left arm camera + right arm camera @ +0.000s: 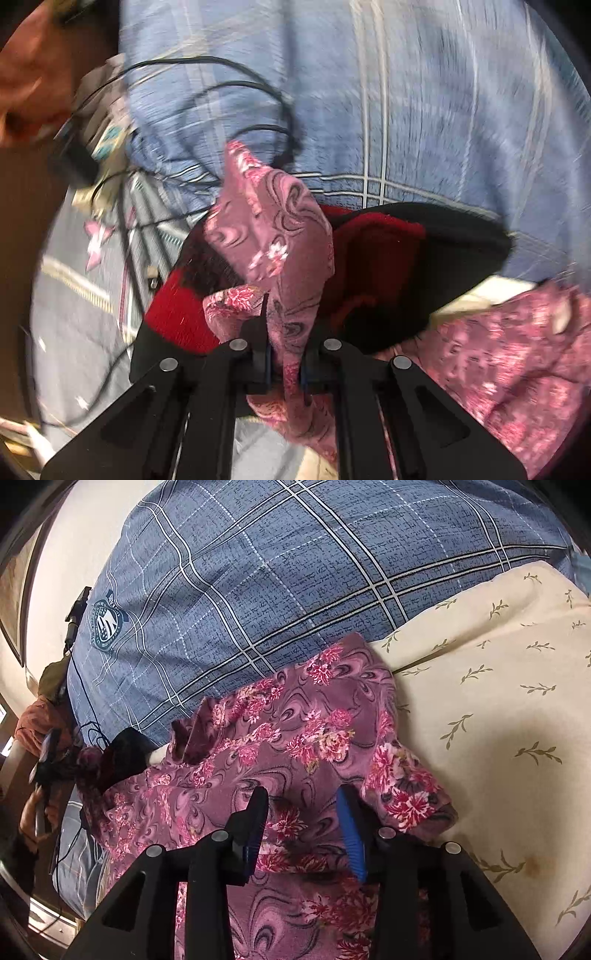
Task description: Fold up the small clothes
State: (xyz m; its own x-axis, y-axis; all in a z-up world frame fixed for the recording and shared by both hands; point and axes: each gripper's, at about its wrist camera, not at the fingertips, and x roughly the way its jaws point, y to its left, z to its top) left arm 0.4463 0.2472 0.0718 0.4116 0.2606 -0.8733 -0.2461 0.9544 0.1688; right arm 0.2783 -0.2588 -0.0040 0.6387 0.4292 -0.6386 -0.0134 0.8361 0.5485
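A pink-purple floral garment (295, 731) lies bunched on the cream leaf-print sheet (509, 709). My right gripper (301, 812) is open, its black and blue fingers (351, 834) straddling the cloth just above it. In the left wrist view my left gripper (284, 362) is shut on a fold of the same floral garment (273, 229) and holds it up, blurred by motion. Under that fold sits a red and black garment (380, 251).
A blue plaid pillow (258, 572) fills the space behind the clothes and also shows in the left wrist view (406, 92). Black cables (236, 85) trail over it at the left. The person's other hand and gripper (44, 768) show at the far left.
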